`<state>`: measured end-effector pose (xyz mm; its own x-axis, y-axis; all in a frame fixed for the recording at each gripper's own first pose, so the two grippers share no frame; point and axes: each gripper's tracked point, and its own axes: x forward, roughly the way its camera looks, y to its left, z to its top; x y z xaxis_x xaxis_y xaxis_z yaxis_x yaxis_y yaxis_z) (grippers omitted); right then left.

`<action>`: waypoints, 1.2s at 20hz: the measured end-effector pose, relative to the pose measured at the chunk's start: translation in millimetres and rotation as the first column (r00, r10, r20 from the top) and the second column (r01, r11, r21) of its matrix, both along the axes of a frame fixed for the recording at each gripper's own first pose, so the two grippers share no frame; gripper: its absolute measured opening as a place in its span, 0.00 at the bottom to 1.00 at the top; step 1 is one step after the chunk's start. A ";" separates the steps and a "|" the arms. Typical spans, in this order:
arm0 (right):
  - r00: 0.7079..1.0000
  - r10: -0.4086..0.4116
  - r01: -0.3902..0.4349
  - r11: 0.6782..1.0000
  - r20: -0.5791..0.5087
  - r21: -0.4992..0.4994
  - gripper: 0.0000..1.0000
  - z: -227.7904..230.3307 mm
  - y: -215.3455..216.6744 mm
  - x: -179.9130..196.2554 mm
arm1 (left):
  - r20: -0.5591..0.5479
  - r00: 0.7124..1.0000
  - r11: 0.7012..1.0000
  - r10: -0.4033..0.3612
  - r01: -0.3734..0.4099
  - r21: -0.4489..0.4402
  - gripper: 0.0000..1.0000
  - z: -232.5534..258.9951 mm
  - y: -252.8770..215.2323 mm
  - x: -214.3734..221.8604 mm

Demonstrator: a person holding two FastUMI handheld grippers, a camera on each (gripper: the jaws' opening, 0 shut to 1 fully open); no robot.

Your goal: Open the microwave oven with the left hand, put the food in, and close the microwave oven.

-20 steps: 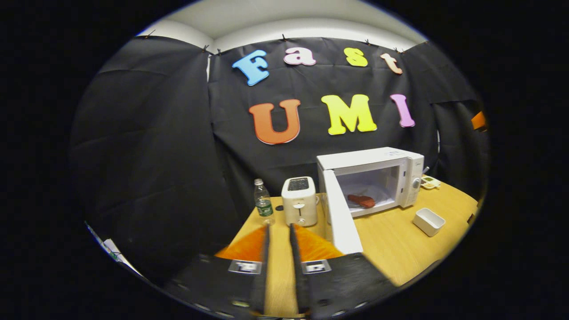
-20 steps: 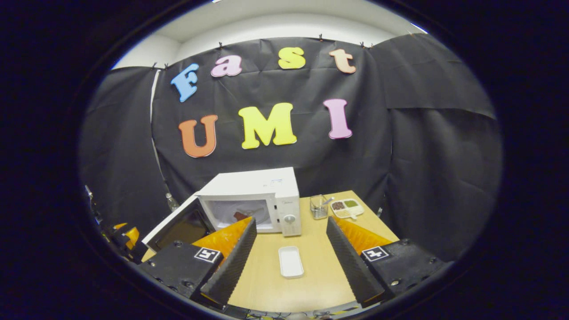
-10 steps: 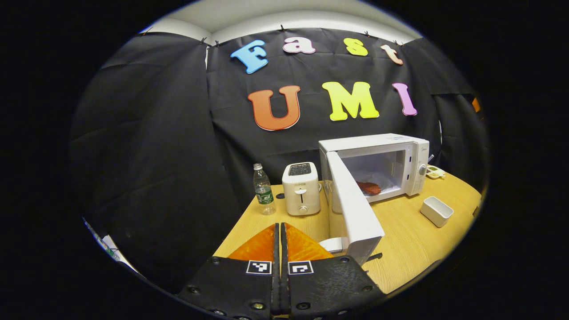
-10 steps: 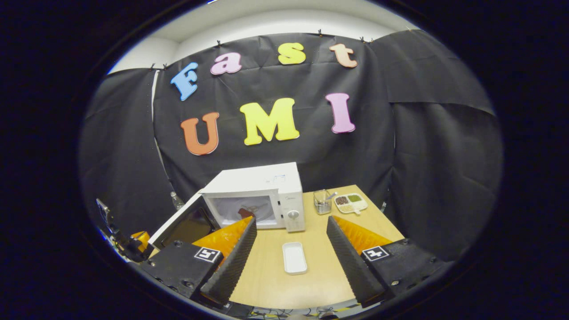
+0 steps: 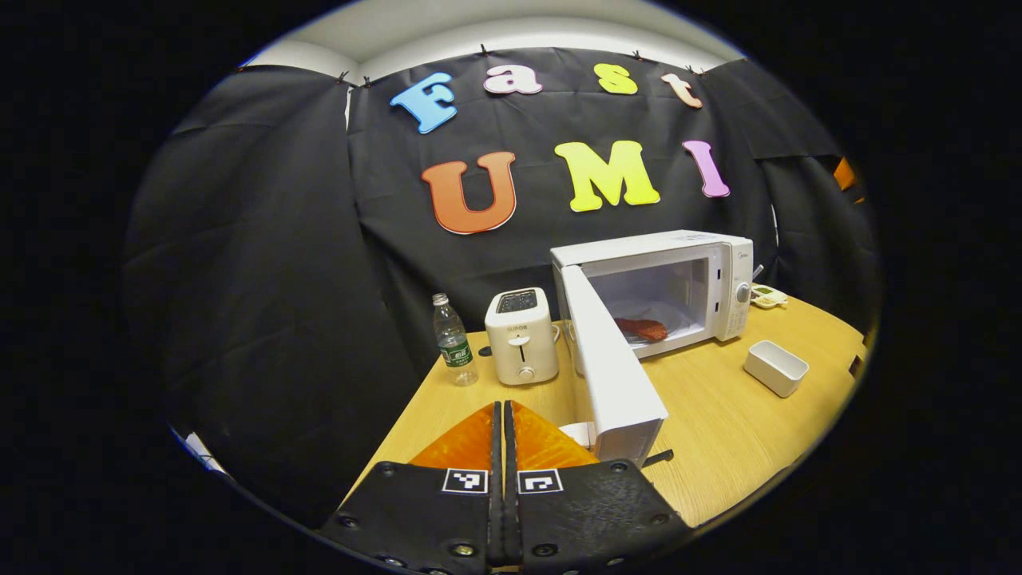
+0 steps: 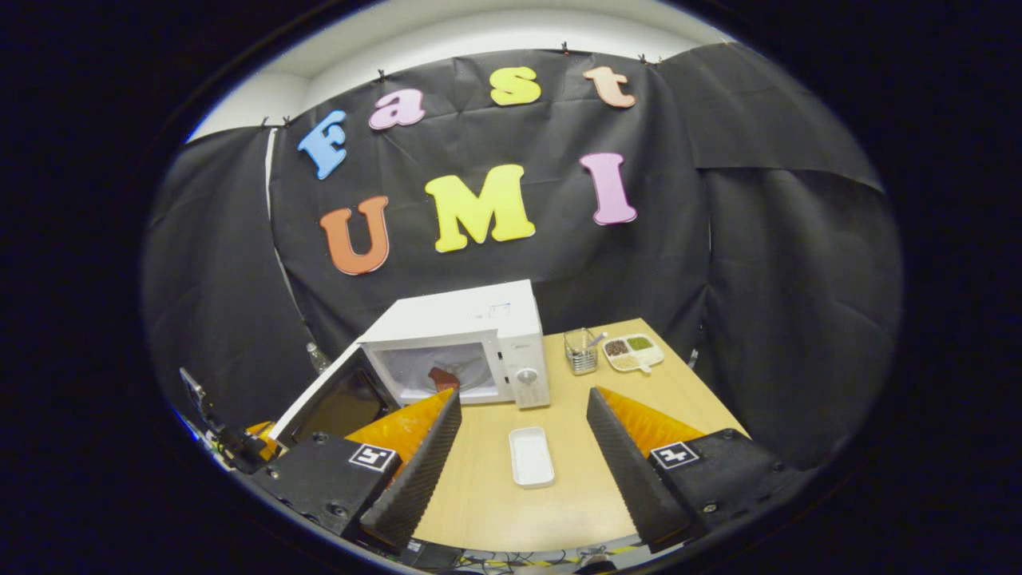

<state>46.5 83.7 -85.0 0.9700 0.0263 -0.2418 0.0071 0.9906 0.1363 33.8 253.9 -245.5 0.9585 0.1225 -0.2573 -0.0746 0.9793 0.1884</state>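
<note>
Both left gripper (image 5: 503,447) fingers press together; right gripper (image 6: 523,447) fingers spread; microwave (image 5: 671,279) door (image 5: 611,367) open at one o'clock, food (image 5: 641,328) inside.

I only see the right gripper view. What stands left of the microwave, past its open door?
Observer: In the left gripper view, a white toaster stands on the table just left of the microwave.
Operator: Is the other gripper holding something?
Observer: No. The left gripper is shut on nothing, its fingers pressed together, low beside the outer end of the door.
Operator: A finger blocks my view inside the oven. Is the food in?
Observer: Yes. The reddish food lies flat on the oven floor, in plain sight through the opening.
</note>
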 end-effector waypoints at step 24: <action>0.996 -0.028 0.032 0.998 -0.079 0.058 1.00 -45.4 -73.3 22.0 | -0.055 0.965 0.967 -0.256 0.256 -0.014 0.00 -15.3 -176.3 43.6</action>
